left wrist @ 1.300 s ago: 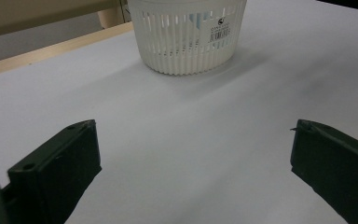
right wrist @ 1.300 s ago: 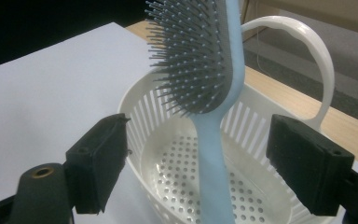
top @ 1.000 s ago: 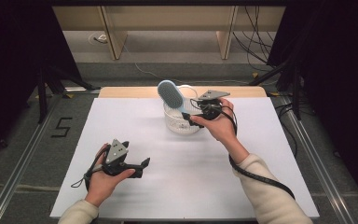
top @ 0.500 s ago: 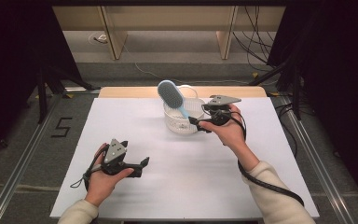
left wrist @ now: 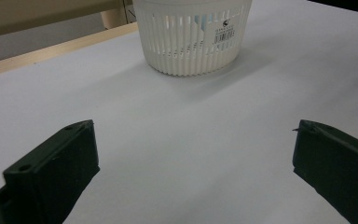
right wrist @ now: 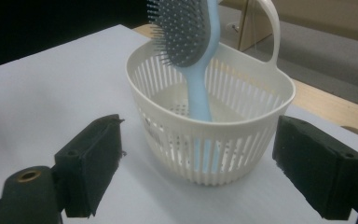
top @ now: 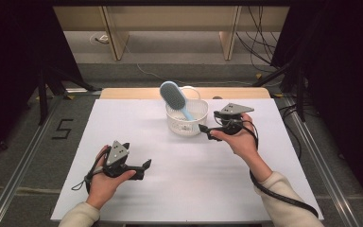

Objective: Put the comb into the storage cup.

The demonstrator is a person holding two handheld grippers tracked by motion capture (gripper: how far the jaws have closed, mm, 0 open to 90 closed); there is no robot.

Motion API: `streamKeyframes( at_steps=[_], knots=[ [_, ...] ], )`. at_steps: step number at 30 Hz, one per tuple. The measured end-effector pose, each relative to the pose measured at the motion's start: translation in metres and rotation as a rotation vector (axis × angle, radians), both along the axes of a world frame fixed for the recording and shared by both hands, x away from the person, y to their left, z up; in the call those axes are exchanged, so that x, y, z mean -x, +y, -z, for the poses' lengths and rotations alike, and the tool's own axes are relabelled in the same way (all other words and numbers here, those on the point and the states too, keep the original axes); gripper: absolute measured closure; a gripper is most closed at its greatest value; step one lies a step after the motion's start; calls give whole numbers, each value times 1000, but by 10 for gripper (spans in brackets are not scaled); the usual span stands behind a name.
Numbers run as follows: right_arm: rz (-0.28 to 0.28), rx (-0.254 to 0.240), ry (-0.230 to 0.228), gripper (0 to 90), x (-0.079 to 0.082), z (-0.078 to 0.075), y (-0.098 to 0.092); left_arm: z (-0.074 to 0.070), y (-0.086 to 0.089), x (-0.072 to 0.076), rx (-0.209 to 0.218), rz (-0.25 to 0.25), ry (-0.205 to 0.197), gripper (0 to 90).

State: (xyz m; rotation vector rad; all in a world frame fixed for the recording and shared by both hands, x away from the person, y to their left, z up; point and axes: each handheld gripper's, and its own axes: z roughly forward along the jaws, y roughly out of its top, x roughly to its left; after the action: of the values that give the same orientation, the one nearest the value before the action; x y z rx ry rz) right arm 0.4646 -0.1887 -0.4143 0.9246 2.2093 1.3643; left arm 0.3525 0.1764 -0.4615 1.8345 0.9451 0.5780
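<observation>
With the hairbrush [right wrist: 193, 56] standing in the basket [right wrist: 242, 140], my right gripper [right wrist: 196, 158] hangs open beside it, my left gripper [top: 142, 168] open too; next I judge clearing away.

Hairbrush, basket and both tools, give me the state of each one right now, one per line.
Hairbrush: standing handle-down in the basket, head leaning out over the rim, not held.
Basket: upright on the white table, handle at the back, holding the hairbrush.
Left tool: jaws wide open, holding nothing, low over the table.
Right tool: jaws wide open, just in front of the basket, holding nothing.
</observation>
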Motion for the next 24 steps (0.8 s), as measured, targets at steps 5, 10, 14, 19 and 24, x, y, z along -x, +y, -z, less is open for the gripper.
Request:
streamKeyframes(
  at_steps=[5, 10, 14, 19, 24],
  knots=[
    [-2, 6, 4, 168, 5, 4, -5, 0, 0, 0, 0, 1, -1, 0],
    [-11, 12, 5, 169, 11, 7, -11, 0, 0, 0, -2, 1, 0, 0],
    [-19, 21, 8, 168, 15, 9, -15, 0, 0, 0, -4, 2, 0, 0],
    [-22, 24, 8, 168, 20, 9, -18, 0, 0, 0, -4, 2, 1, 0],
    [-23, 28, 8, 169, 26, 9, -22, 0, 0, 0, -3, 3, 2, 0]
  ],
)
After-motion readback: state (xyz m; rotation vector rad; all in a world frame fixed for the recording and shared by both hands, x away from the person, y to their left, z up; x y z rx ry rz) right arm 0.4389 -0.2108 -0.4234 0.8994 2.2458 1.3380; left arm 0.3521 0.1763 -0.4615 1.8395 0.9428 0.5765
